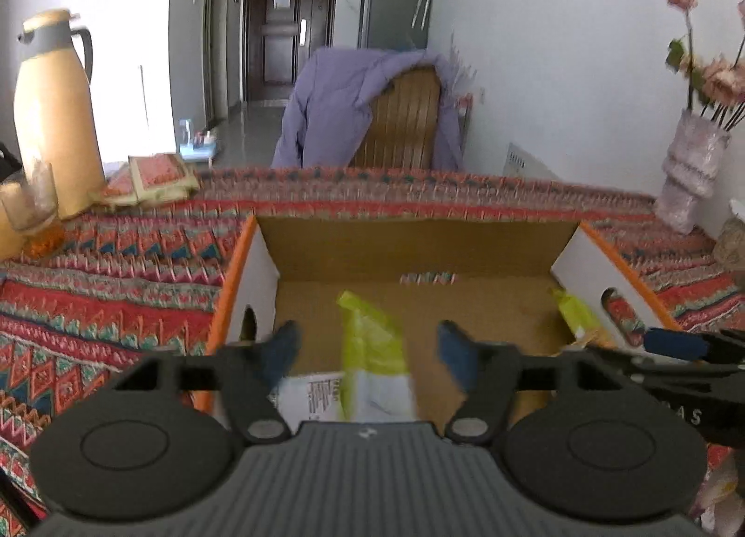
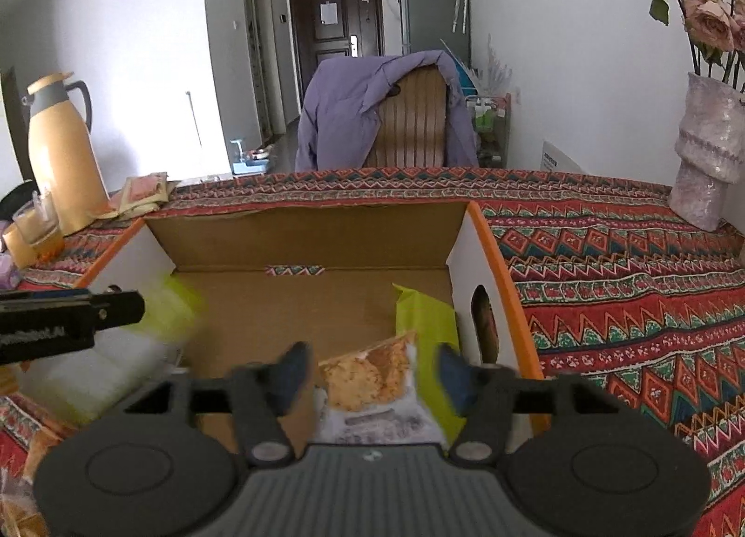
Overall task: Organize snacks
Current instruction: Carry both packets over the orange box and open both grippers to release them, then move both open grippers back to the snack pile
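An open cardboard box with orange rims (image 1: 419, 253) (image 2: 307, 234) sits on the patterned tablecloth. My left gripper (image 1: 368, 350) is open over the box's near edge, a yellow-green and white snack packet (image 1: 372, 350) lying loose between its fingers. My right gripper (image 2: 370, 371) is open over the box's right side, above a snack packet with an orange food picture (image 2: 368, 378) resting on a yellow-green packet (image 2: 428, 318). Each gripper shows at the edge of the other's view: the right one in the left wrist view (image 1: 689, 350), the left one in the right wrist view (image 2: 70, 313).
A tan thermos (image 1: 56, 108) (image 2: 60, 150), a glass (image 1: 32, 201) and sachets (image 1: 153, 178) stand at the table's far left. A vase with pink flowers (image 1: 694, 164) (image 2: 712, 146) is at the far right. More snack bags lie at the lower left in the right wrist view (image 2: 23, 490). A chair with a purple jacket (image 2: 386, 108) stands behind the table.
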